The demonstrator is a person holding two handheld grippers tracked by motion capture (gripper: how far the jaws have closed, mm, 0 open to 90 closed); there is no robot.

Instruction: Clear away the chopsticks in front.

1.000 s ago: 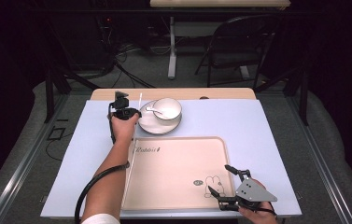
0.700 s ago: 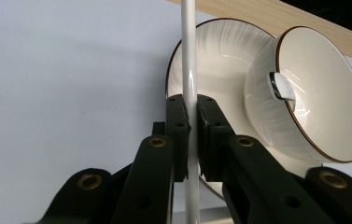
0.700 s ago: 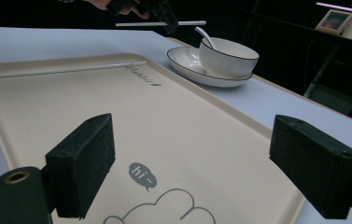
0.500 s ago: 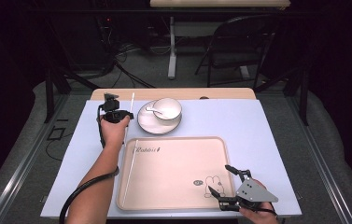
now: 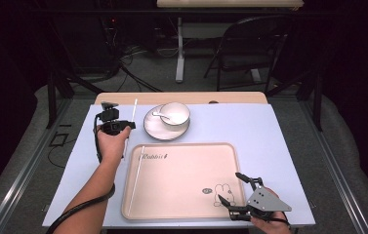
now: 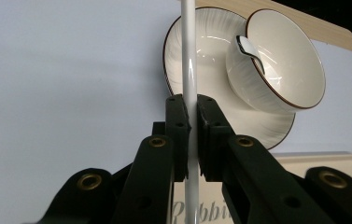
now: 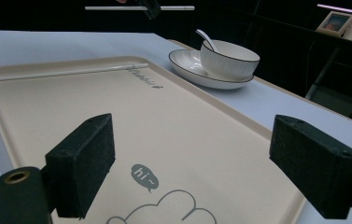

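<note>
My left gripper (image 5: pixel 118 126) is shut on a thin white chopstick (image 5: pixel 134 109), held above the blue mat just left of the plate. In the left gripper view the jaws (image 6: pixel 190 135) pinch the chopstick (image 6: pixel 190 56) at mid-length. A second white chopstick (image 5: pixel 136 180) lies along the left inside edge of the beige tray (image 5: pixel 181 161). My right gripper (image 5: pixel 229 186) hovers open over the tray's near right corner with nothing between its pads (image 7: pixel 85 158).
A white plate (image 5: pixel 152 130) carries a white bowl (image 5: pixel 175 114) with a spoon (image 5: pixel 159 116) in it, behind the tray. The blue mat (image 5: pixel 279 141) covers the table. A wooden board edge (image 5: pixel 230 97) shows at the back, a chair (image 5: pixel 250 44) beyond it.
My left gripper has moved left, away from the plate, with the chopstick in it, and a little toward me. The right gripper has stayed still.
</note>
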